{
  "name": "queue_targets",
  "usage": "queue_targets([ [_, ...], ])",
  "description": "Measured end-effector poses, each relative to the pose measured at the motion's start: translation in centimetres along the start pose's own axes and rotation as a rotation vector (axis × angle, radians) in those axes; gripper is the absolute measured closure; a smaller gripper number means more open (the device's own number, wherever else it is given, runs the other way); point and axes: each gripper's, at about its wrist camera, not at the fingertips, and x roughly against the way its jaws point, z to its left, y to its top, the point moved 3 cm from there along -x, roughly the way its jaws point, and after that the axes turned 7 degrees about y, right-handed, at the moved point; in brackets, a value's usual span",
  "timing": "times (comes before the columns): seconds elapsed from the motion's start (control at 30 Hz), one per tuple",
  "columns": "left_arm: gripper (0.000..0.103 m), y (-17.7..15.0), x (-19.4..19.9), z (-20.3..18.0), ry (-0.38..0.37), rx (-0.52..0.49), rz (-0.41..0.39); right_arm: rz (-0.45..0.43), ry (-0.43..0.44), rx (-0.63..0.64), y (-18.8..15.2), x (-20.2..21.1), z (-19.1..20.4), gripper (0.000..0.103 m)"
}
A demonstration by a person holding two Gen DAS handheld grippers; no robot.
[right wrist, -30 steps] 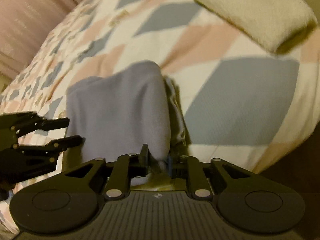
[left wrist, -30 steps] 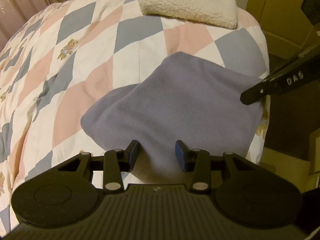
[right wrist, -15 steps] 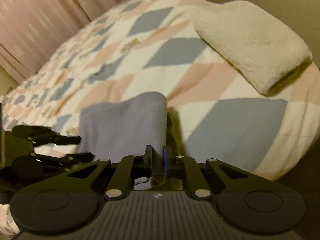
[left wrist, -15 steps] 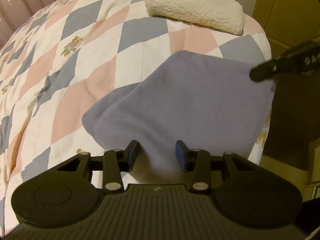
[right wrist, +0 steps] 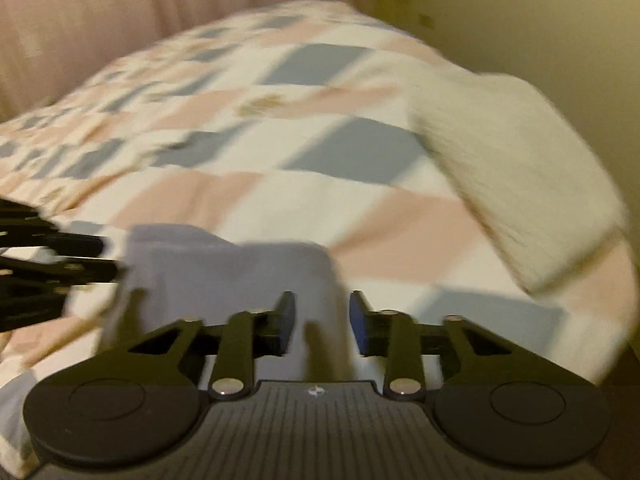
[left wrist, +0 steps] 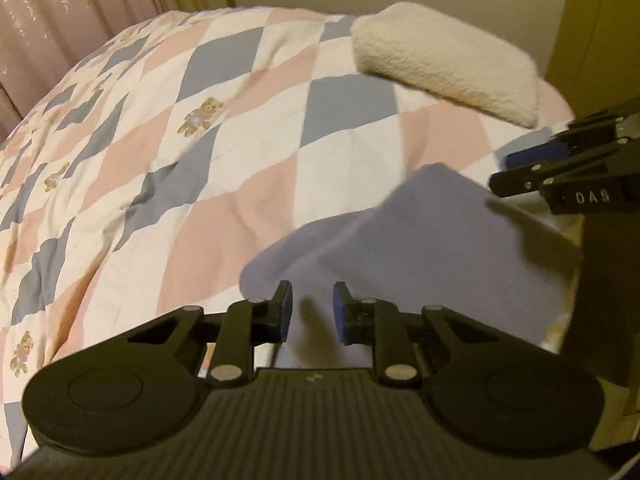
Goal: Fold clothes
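A folded lavender-grey garment [left wrist: 432, 240] lies flat at the near right corner of the bed. My left gripper [left wrist: 313, 312] hovers open over its near edge, nothing between the fingers. In the right wrist view the same garment [right wrist: 228, 272] sits just ahead of my right gripper [right wrist: 322, 322], which is open and empty above the cloth's right edge. The right gripper [left wrist: 516, 170] also shows at the right of the left wrist view, jaws apart. The left gripper [right wrist: 108, 258] enters the right wrist view from the left, blurred.
The bed wears a quilt [left wrist: 224, 168] of pink, blue and white diamonds with teddy bears. A folded cream fleece [left wrist: 444, 64] rests at the far right corner. Pink curtains [left wrist: 60, 32] hang behind. The bed edge drops off at the right.
My right gripper has let go of the garment's edge and opened, then lifted. The garment now lies flat. Both grippers have risen and tilted up toward the far bed.
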Motion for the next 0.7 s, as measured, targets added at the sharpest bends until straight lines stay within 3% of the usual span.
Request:
queue_targets([
  [0.07,0.089,0.1,-1.7,0.0,-0.007,0.023,0.019,-0.007,0.06,0.058,0.6,-1.7,0.9,0.089],
  [0.23,0.089,-0.5,-5.6,-0.6,-0.022,0.078,0.063,0.081,-0.01,0.079,-0.5,-6.5,-1.0,0.099],
  [0.37,0.091,-0.2,-6.8,-2.0,-0.001,0.027,0.061,0.095,-0.019,0.093,-1.7,-6.6,-2.1,0.099],
  [0.5,0.088,0.2,-4.9,-1.0,0.014,0.064,0.051,0.095,-0.007,-0.002,-0.9,-5.6,-3.5,0.1],
  [0.53,0.088,0.3,-4.2,-0.6,0.019,0.075,0.045,0.078,-0.011,-0.022,-0.5,-4.8,-3.7,0.097],
  [0.57,0.088,0.0,-3.0,-0.1,0.028,0.084,0.031,0.06,-0.015,-0.043,-0.1,-4.0,-3.9,0.087],
  [0.7,0.088,-1.9,1.7,0.2,0.008,0.076,-0.002,-0.001,0.021,-0.061,-0.1,0.4,-3.6,0.085],
])
